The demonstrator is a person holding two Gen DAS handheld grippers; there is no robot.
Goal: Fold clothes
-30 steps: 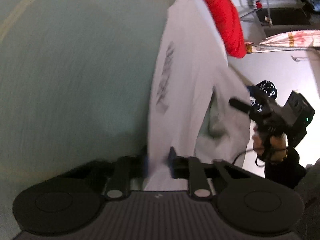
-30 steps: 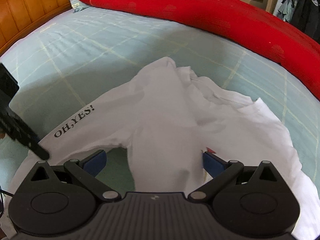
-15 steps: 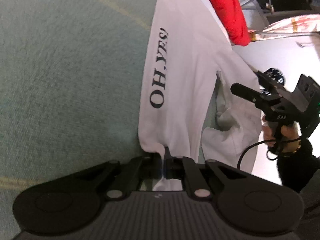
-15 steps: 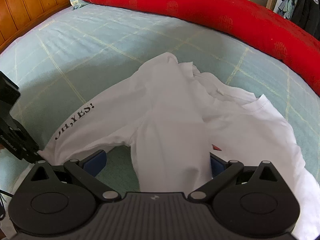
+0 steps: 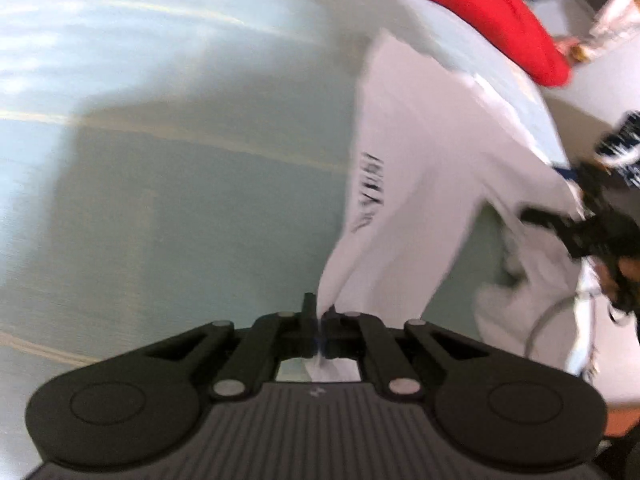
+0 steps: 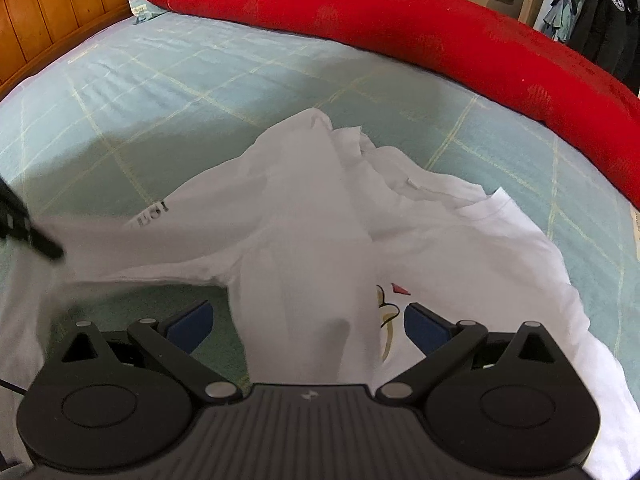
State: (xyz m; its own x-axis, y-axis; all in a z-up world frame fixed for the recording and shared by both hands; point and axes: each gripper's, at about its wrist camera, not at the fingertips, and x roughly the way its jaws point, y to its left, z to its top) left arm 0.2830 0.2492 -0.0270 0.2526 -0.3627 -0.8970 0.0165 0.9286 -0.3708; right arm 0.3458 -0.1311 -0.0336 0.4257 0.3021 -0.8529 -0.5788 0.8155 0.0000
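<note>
Shirt (image 5: 420, 184) pinched in closed left gripper (image 5: 320, 320); right gripper (image 6: 308, 320) spread wide, gripping nothing.

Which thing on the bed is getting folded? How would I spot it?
Look at the big bed with the pale green checked sheet. A long red quilt lies along its far side, and nearer the camera lies a crumpled white T-shirt. It is the only white thing there, with black letters on one part, and the left claw pinches its edge.
</note>
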